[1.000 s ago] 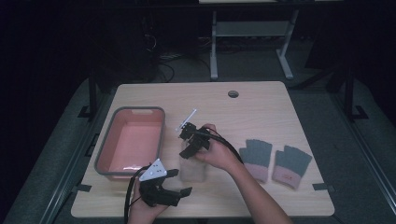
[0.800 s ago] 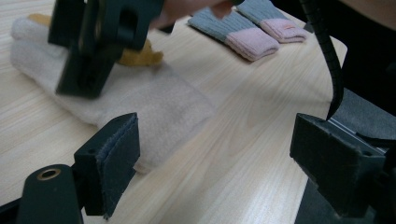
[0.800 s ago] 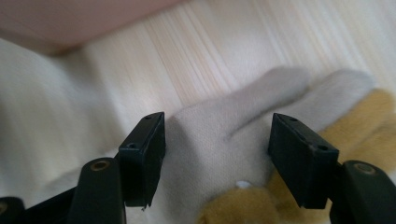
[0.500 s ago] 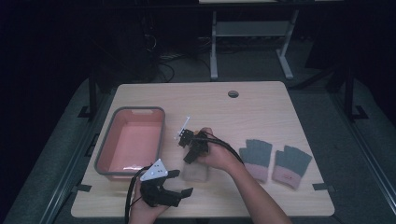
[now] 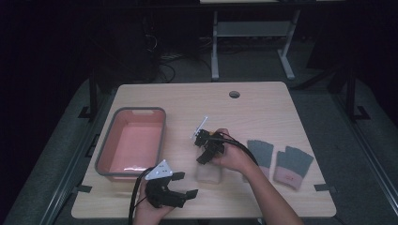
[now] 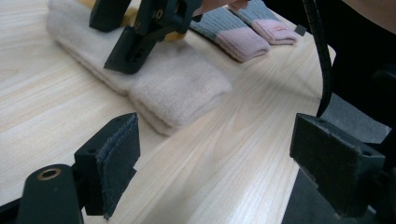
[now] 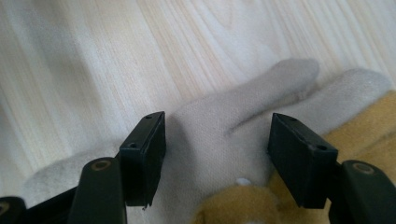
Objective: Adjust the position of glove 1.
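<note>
Near the lower centre of the high view, a cream glove lies flat on the desk. The right tongs stand over its upper end, jaws wide apart; in the right gripper view the cream glove lies beneath and between the jaws, and whether the pads touch it cannot be told. The left tongs rest at the lower edge of the frame, just left of the glove, jaws open and holding nothing. A pink bin with a grey rim sits at the left. Two grey-and-pink gloves lie side by side at the right, well apart from the bin.
</note>
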